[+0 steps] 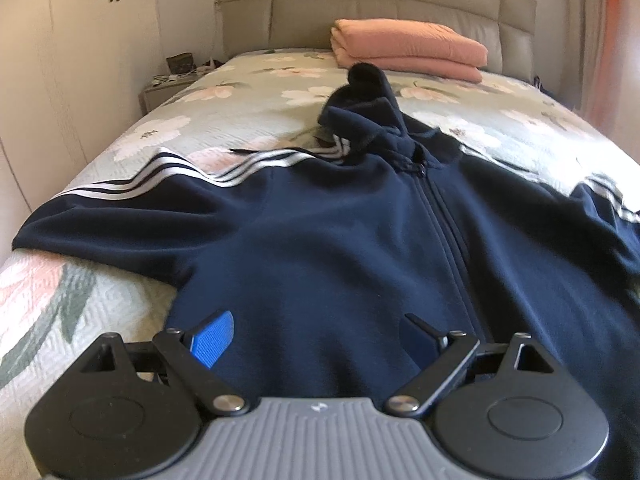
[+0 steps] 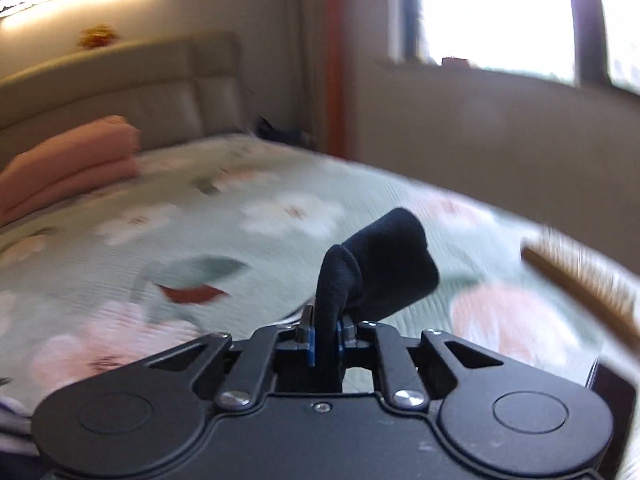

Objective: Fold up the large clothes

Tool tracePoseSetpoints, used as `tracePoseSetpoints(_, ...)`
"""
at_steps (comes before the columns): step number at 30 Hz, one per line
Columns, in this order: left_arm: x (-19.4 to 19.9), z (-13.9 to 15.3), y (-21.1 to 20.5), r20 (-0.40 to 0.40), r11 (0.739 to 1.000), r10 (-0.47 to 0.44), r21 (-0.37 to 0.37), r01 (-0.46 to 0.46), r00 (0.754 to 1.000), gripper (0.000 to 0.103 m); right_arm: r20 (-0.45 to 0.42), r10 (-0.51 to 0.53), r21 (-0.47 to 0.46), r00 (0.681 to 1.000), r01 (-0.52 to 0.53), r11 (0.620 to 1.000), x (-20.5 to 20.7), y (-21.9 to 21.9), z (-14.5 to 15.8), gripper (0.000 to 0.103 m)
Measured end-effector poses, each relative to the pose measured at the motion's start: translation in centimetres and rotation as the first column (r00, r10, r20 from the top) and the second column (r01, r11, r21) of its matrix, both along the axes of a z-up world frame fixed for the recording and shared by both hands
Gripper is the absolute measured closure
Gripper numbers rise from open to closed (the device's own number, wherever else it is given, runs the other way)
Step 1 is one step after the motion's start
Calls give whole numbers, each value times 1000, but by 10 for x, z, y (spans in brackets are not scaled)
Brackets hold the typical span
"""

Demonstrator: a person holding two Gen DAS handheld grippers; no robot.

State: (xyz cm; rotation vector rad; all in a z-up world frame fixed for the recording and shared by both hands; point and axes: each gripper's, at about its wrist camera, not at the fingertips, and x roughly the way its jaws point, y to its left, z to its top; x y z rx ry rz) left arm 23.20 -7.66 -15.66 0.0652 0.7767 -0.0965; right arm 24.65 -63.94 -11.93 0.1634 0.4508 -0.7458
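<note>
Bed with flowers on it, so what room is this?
Most likely a bedroom: a big bed with a padded headboard, a folded pink blanket on it, and closet doors beside it.

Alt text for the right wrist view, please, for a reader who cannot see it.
The right gripper is shut on a bunched fold of navy fabric, held up above a bed with a pale green floral bedspread. Behind lie folded pink bedding, a beige padded headboard and a bright window; the background is motion-blurred.

The right gripper [image 2: 325, 340] has its fingers [image 2: 311, 346] pinched on a fold of dark navy fabric [image 2: 380, 264], which stands up above the floral bed [image 2: 248, 216]. Folded pink bedding [image 2: 68, 164] lies far left, against the headboard [image 2: 120, 80].
</note>
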Motion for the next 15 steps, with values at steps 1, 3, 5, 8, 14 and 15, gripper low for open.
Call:
tracePoseSetpoints(1, -1, 4, 4, 5, 1000, 7, -6, -7, 1000, 11, 2, 44, -37, 999, -44, 998, -1, 18, 14, 90)
tracePoseSetpoints(3, -3, 12, 13, 12, 1000, 18, -18, -17, 1000, 11, 0, 151, -95, 988, -151, 984, -1, 58, 42, 90)
tracePoseSetpoints(5, -6, 22, 23, 25, 999, 25, -33, -24, 999, 11, -9, 258, -143, 966, -257, 956, 2, 101, 65, 90)
tracePoseSetpoints(8, -9, 36, 38, 43, 998, 42, -48, -40, 998, 11, -9, 437, -180, 900, -431, 884, 7, 183, 95, 90)
tracePoseSetpoints(14, -5, 59, 73, 68, 991, 52, -123, -44, 996, 12, 28, 714, -169, 700, -701, 693, 17, 347, 120, 90)
tracePoseSetpoints(15, -3, 62, 79, 72, 990, 64, -130, -54, 995, 12, 34, 751, -149, 660, -739, 657, 20, 372, 118, 90)
